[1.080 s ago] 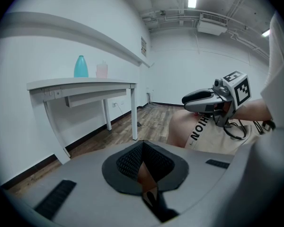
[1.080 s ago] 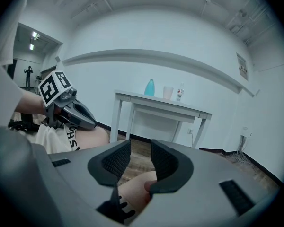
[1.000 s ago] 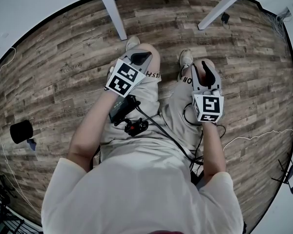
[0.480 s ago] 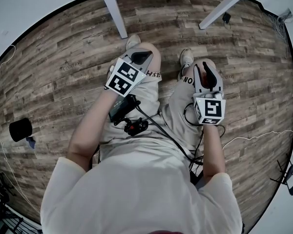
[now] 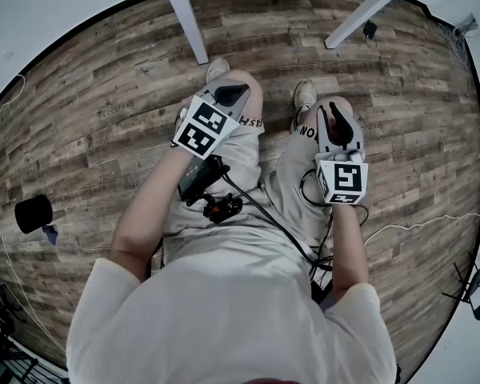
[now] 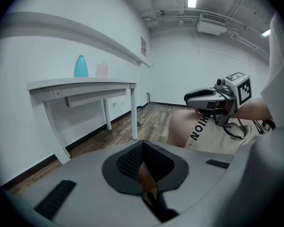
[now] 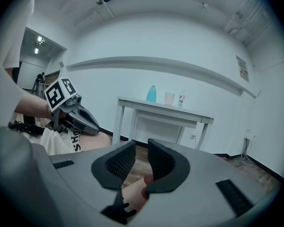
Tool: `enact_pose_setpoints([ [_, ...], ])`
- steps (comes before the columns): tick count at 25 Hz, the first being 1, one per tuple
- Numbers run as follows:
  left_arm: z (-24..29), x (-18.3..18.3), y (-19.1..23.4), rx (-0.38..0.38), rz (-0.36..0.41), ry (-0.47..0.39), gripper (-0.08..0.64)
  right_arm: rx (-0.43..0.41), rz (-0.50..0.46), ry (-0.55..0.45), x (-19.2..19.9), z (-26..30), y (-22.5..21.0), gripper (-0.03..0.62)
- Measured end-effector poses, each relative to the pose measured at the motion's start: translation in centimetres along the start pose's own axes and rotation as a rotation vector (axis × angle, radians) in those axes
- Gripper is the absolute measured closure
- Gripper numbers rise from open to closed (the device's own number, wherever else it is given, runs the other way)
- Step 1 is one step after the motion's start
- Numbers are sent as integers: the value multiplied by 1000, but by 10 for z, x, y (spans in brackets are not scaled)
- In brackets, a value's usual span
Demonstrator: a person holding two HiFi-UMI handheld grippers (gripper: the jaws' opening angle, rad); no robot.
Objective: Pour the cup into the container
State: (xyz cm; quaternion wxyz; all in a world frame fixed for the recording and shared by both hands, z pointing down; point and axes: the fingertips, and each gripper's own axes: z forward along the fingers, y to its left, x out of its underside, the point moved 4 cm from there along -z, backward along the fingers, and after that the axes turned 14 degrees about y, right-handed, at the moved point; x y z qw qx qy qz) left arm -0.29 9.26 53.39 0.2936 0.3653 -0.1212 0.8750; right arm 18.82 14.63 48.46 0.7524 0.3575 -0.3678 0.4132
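Left hand-held gripper (image 6: 143, 150) is shut, empty; right hand-held gripper (image 7: 141, 148) has just been closing, nearly shut, empty. Unopened jaws could topple the cup (image 7: 169, 98) on the table (image 7: 132, 103).

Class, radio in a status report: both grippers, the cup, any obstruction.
Left gripper shut, empty. Right gripper empty, jaws just closing, slim gap showing. Cup on white table, untouched. Nothing seen in the way.

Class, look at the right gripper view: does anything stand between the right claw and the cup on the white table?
Nothing visible does. The right claw, its jaws just closing on nothing, faces only wooden floor before the table. The cup stands there between a teal bottle and a small bottle.
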Motion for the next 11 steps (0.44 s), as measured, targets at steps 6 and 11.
enact_pose_setpoints([
  [6, 0, 0, 0, 0, 0, -1, 548, 6, -1, -5, -1, -1, 0, 529],
  [11, -3, 1, -1, -2, 3, -2, 549, 8, -2, -8, -2, -3, 2, 529],
])
